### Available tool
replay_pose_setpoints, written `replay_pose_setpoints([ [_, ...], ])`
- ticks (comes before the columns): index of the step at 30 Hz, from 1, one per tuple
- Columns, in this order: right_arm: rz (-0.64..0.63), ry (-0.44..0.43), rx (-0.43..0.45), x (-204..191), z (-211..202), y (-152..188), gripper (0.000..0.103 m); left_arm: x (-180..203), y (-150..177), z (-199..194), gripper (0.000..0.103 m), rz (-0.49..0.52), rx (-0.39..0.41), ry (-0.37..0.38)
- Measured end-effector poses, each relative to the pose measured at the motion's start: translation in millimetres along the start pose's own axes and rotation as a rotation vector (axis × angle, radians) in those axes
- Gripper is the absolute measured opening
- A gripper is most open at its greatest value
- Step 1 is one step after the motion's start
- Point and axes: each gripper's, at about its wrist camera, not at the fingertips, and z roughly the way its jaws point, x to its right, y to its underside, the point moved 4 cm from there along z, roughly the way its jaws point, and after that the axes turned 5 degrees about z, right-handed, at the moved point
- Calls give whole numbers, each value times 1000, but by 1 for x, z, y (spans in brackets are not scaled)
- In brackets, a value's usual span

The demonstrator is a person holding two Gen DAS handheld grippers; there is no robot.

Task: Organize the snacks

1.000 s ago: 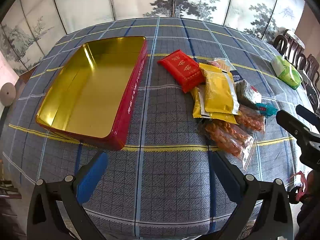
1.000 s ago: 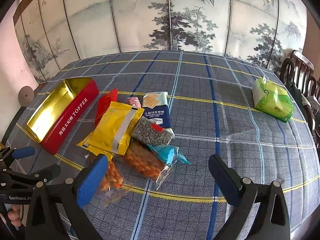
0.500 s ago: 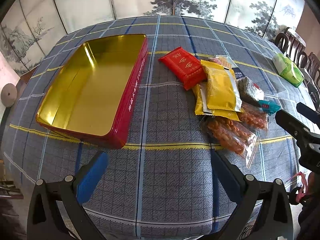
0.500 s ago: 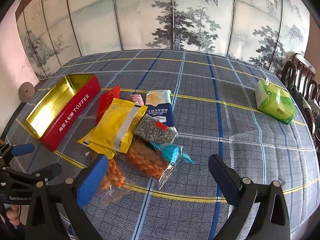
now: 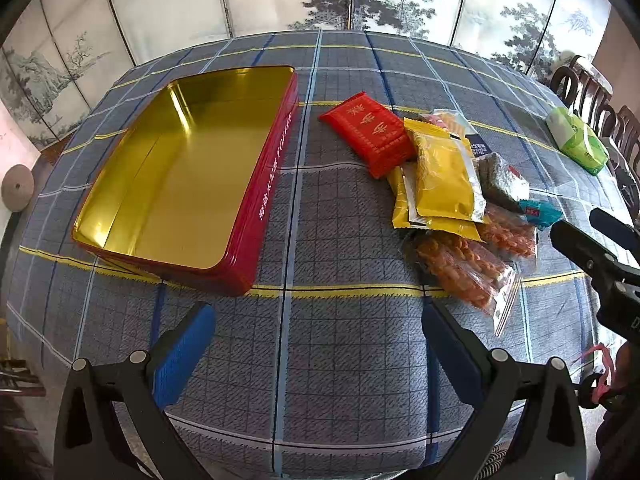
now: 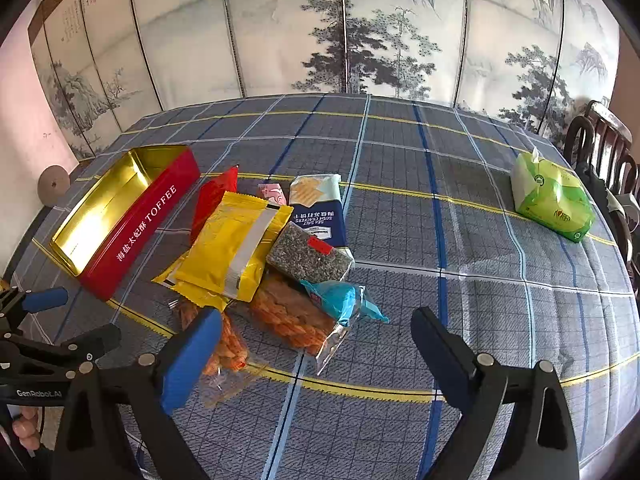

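An open red toffee tin (image 5: 264, 204) with a bare gold inside lies on the left of the checked tablecloth. Right of it is a pile of snacks: a red packet (image 5: 368, 136), yellow packets (image 5: 440, 176), a grey seed bar (image 6: 308, 256), a teal packet (image 6: 336, 298), a cracker pack (image 6: 316, 208) and clear bags of orange twists (image 5: 460, 268). My left gripper (image 5: 316, 348) hovers open over bare cloth near the tin's front corner. My right gripper (image 6: 316, 344) hangs just short of the pile. Its jaws are closing, and the pads touch nothing.
A green tissue pack (image 6: 552, 200) lies at the far right of the table. Dark wooden chairs (image 6: 608, 148) stand beyond that edge. A painted folding screen (image 6: 360, 40) closes off the back. A hand (image 6: 24, 428) holds the left gripper's handle.
The right gripper's fingers have drawn slightly closer together. The tin, the snacks and both hands are where they were.
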Motion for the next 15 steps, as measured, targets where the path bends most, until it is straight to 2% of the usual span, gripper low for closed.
replay_pose_setpoints([
  [15,12,-8,-11,4,3,1,89,1,2,1,102,4,-5,-4],
])
